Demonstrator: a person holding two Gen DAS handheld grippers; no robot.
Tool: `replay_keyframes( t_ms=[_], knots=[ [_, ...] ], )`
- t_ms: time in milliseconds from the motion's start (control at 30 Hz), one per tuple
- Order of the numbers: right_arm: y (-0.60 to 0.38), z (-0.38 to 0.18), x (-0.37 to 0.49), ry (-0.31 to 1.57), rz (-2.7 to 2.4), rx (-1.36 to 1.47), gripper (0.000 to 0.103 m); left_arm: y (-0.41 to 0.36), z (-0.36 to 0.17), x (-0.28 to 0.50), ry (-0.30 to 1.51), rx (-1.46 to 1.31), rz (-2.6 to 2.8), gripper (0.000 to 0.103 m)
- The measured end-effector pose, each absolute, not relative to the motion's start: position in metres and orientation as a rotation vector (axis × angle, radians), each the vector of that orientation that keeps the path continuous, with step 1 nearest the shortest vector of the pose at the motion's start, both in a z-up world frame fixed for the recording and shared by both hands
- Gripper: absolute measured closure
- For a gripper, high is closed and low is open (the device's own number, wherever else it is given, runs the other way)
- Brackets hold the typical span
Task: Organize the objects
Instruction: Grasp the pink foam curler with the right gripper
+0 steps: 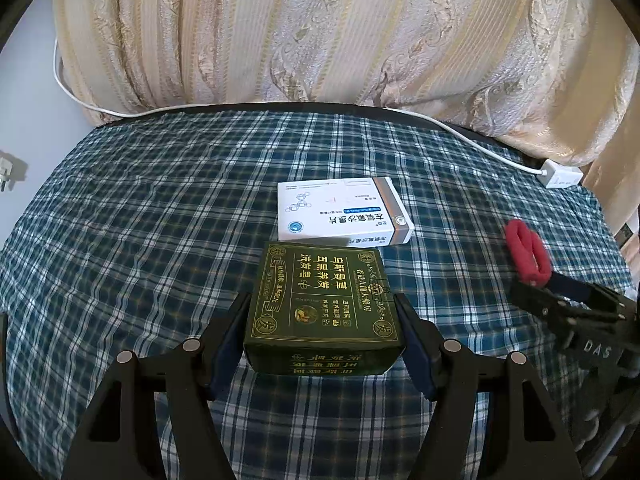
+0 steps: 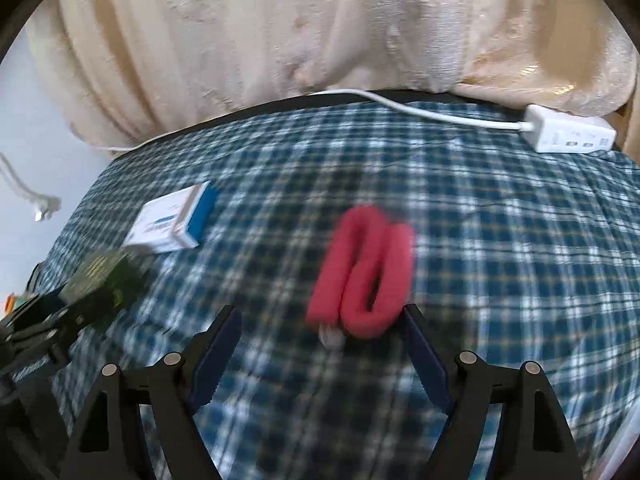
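Gold Chinese characters on the lid of the dark green box, printed upside down to the left wrist view, too ornate to read with certainty; round gold seals with one character each at its corners. More gold characters on its near side wall, also inverted. Large black Chinese characters across the white box just beyond it, inverted as well, with a round blue logo at its near left corner and small blue-backed print, too fine to read. White letters "DAS" on the black gripper body at the right edge. Nothing legible in the blurred right wrist view.
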State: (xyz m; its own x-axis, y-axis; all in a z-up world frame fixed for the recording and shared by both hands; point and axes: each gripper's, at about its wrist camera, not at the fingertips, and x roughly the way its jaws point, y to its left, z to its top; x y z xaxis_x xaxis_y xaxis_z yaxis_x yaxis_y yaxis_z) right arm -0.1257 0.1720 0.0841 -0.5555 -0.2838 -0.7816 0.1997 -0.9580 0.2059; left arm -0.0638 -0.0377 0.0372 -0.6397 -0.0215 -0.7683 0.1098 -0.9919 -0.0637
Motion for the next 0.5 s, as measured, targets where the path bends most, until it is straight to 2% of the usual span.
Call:
replay_keyframes(
  t_ms=[300,500],
  knots=[
    [0.192,0.081,-0.142,-0.246,-2.655,1.341,0.019,-0.038,0.038,-0.062,0.163,1.304,-2.786,0.034],
    [0.182,0.081,-0.155,-0.228,-2.706,1.352,0.019,-0.037,0.037,-0.063,0.162,1.308,-2.786,0.034]
  ],
)
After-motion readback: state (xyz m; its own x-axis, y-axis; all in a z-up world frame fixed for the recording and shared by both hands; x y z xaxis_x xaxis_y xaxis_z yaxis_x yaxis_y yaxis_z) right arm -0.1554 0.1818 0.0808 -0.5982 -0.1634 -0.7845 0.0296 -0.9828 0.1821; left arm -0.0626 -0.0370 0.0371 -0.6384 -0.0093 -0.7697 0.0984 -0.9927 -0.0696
